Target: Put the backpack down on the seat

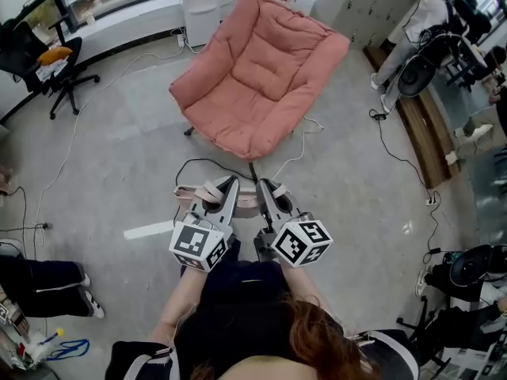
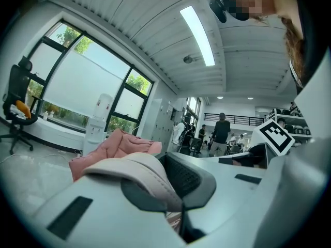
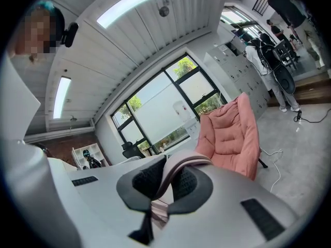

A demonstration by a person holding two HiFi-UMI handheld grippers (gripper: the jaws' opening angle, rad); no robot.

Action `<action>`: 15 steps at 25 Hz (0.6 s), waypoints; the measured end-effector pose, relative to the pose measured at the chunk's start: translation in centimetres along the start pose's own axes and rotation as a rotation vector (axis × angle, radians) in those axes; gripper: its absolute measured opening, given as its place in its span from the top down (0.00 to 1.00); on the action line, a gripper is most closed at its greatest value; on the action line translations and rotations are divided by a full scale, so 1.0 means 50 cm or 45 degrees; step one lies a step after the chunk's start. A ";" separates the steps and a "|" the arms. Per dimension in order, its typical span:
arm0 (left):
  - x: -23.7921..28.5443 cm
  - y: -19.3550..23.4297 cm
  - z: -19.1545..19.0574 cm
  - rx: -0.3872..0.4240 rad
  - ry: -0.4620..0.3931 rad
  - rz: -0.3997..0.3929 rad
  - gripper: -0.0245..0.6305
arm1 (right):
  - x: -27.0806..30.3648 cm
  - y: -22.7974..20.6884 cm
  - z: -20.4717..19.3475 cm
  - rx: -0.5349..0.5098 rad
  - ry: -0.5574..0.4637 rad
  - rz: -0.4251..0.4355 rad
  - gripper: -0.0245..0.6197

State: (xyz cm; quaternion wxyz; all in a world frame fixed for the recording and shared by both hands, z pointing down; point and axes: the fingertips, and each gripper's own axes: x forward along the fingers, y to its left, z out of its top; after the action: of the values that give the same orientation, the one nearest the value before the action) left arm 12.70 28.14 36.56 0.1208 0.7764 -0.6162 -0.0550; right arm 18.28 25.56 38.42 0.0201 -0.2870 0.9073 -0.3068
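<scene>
My left gripper (image 1: 229,184) jaws clamped on a shoulder strap (image 2: 142,169) of the pale pink fabric backpack (image 1: 245,202), right gripper (image 1: 264,186) jaws clamped on its second strap (image 3: 178,170), pink cushioned folding chair (image 1: 261,70) ahead, apart.

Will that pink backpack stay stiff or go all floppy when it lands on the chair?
Probably floppy: its strap bends softly in the left gripper. The backpack hangs from its straps, so it likely sags. The cushioned chair should stop it sliding.

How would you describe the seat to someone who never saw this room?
At the far edge of the grey floor stands a white water dispenser. Right in front of it is the seat: wide, padded, salmon pink, unlike the black office chair on wheels.
</scene>
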 end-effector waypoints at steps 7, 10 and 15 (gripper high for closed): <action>0.032 0.112 0.051 0.043 -0.021 0.021 0.93 | 0.118 0.031 0.024 0.030 -0.002 0.048 0.90; 0.043 0.147 0.069 0.036 -0.027 0.028 0.93 | 0.157 0.039 0.031 0.004 0.010 0.067 0.90; 0.058 0.189 0.109 0.070 -0.068 0.025 0.93 | 0.209 0.063 0.061 -0.042 -0.005 0.114 0.90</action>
State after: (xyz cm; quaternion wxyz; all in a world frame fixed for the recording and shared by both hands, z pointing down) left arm 3.20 22.67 33.91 0.0833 0.7715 -0.6282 -0.0575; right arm 8.62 20.35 35.61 0.0307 -0.2471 0.9240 -0.2901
